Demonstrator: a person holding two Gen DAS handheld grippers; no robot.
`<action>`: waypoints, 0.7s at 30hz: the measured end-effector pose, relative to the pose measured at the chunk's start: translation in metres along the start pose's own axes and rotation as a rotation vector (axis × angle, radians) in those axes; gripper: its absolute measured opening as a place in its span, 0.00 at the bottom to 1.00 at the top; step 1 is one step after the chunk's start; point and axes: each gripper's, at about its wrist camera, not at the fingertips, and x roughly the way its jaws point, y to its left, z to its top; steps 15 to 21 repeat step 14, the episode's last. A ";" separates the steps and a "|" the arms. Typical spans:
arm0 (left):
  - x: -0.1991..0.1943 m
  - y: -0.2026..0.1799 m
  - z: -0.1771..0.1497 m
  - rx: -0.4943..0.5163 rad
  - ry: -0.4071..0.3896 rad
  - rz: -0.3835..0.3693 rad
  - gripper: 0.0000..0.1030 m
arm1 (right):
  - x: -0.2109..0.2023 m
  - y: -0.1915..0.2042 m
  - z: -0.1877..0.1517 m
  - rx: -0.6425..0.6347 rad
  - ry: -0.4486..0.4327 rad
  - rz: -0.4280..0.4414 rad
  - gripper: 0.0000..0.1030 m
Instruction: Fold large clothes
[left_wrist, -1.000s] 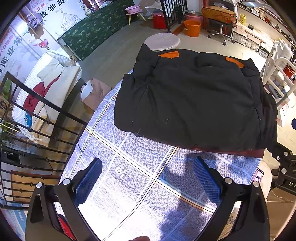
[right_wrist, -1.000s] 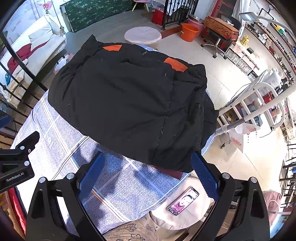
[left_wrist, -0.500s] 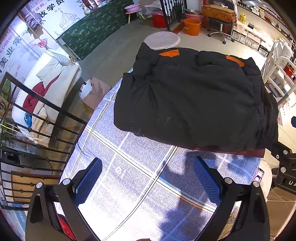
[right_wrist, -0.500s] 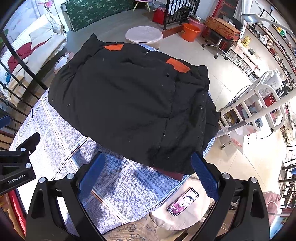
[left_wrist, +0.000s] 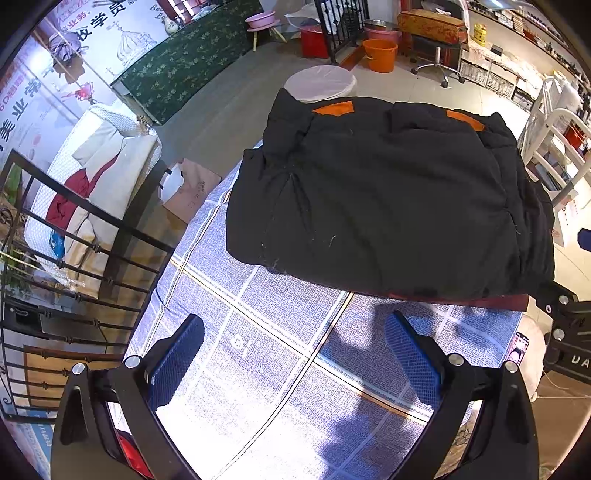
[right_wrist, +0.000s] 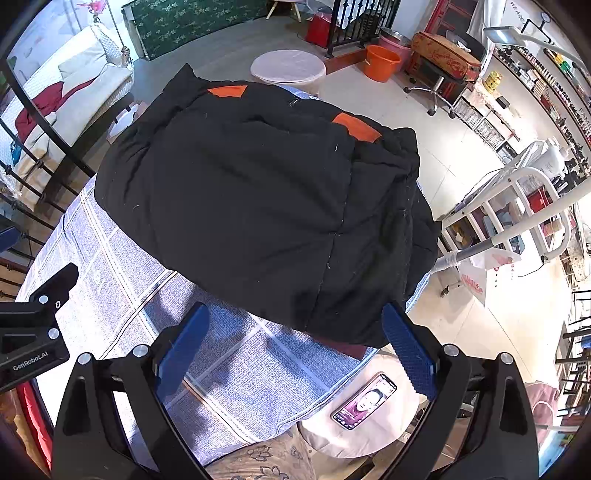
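Observation:
A black padded jacket with two orange patches lies folded into a thick block on a blue-and-white checked cloth. It also shows in the right wrist view, reaching the cloth's right edge. My left gripper is open and empty, held above the bare cloth just short of the jacket's near edge. My right gripper is open and empty, held above the jacket's near right corner. A dark red lining strip shows under the jacket's near edge.
A phone with a lit screen lies on a cushion below the cloth's near right corner. A black iron railing stands on the left. A white round stool stands behind the jacket. A white rack stands on the right.
Both grippers stay open and have drifted only slightly. The jacket has not moved.

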 end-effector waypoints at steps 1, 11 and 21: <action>0.000 -0.001 -0.002 0.008 -0.002 0.002 0.94 | 0.000 0.000 0.000 0.000 0.000 0.000 0.91; 0.000 -0.004 0.001 0.016 0.018 0.008 0.94 | 0.003 -0.004 -0.001 0.001 0.004 0.001 0.91; -0.001 -0.005 0.001 0.016 0.023 0.006 0.94 | 0.004 -0.005 -0.001 0.000 0.003 0.001 0.91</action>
